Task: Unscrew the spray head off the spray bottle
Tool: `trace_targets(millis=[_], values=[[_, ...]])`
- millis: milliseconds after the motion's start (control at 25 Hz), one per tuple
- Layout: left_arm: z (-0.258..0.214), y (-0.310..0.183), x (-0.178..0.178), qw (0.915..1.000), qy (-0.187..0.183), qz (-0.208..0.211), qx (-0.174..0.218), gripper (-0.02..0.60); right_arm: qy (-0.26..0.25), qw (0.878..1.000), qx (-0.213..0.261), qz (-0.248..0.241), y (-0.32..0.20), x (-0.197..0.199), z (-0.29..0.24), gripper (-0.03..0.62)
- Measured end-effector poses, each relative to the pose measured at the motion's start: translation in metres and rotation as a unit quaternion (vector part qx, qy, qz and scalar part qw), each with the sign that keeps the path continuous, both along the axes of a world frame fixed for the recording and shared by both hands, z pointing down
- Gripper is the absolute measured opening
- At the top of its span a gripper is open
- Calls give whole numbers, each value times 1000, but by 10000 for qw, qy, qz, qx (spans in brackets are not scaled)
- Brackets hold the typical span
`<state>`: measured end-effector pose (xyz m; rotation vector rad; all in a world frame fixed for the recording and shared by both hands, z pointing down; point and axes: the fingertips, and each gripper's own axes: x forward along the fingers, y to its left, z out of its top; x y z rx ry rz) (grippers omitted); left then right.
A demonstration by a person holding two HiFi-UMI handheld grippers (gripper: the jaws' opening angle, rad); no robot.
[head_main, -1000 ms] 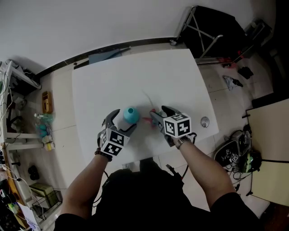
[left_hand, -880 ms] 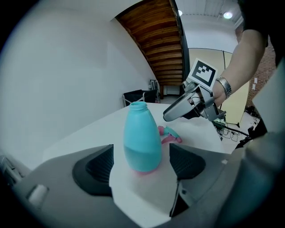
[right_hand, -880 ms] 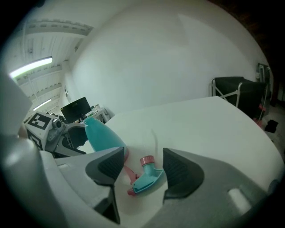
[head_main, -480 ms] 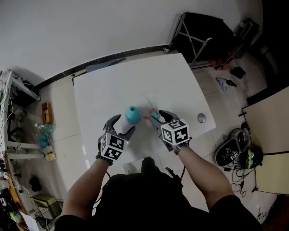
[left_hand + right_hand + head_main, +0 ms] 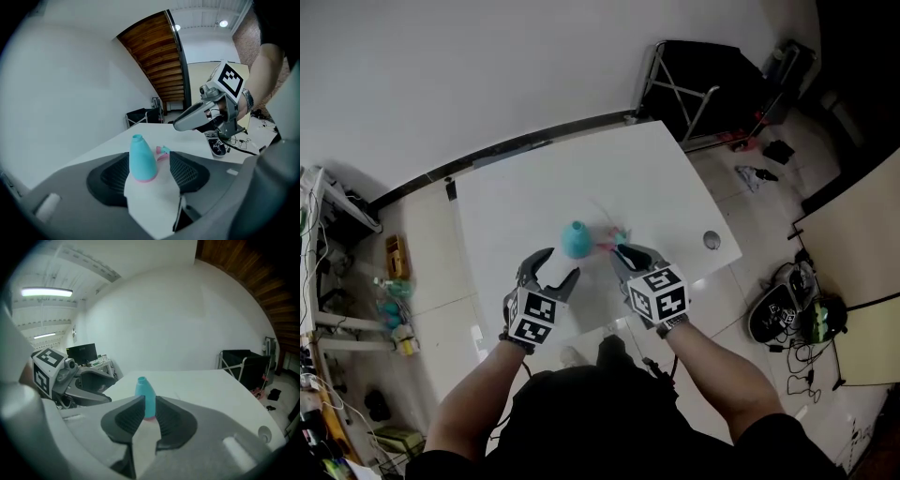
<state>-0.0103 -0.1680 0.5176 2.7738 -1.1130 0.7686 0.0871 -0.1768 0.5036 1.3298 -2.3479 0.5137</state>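
Note:
The teal spray bottle (image 5: pixel 575 239) stands upright on the white table (image 5: pixel 656 178) with its neck bare. It also shows in the left gripper view (image 5: pixel 141 159) and the right gripper view (image 5: pixel 146 394). The pink and teal spray head (image 5: pixel 615 234) lies on the table just right of it, with its thin tube trailing away. My left gripper (image 5: pixel 557 266) is a little short of the bottle, jaws closing, nothing between the pads. My right gripper (image 5: pixel 624 254) hovers just behind the spray head, its jaws closing to a narrow gap with nothing in it.
A small round metal piece (image 5: pixel 711 241) lies near the table's right edge. A black folding stand (image 5: pixel 694 75) sits past the far right corner. Shelves with clutter (image 5: pixel 389 281) line the left wall, and bags and cables (image 5: pixel 792 314) lie on the floor at right.
Both grippers have drawn back from the bottle toward the person. The right jaws have narrowed a lot, the left a little. Bottle and spray head stay on the table.

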Motion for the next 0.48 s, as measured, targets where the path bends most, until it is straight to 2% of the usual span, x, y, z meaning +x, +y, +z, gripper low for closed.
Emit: trace_targets(millis=[240, 480], values=[[-32, 11, 4, 9991, 311, 125, 263, 265, -80, 9996, 238, 126, 17, -16, -25, 0], [-66, 23, 7, 9966, 655, 202, 461, 228, -130, 9991, 380, 138, 30, -35, -44, -8]])
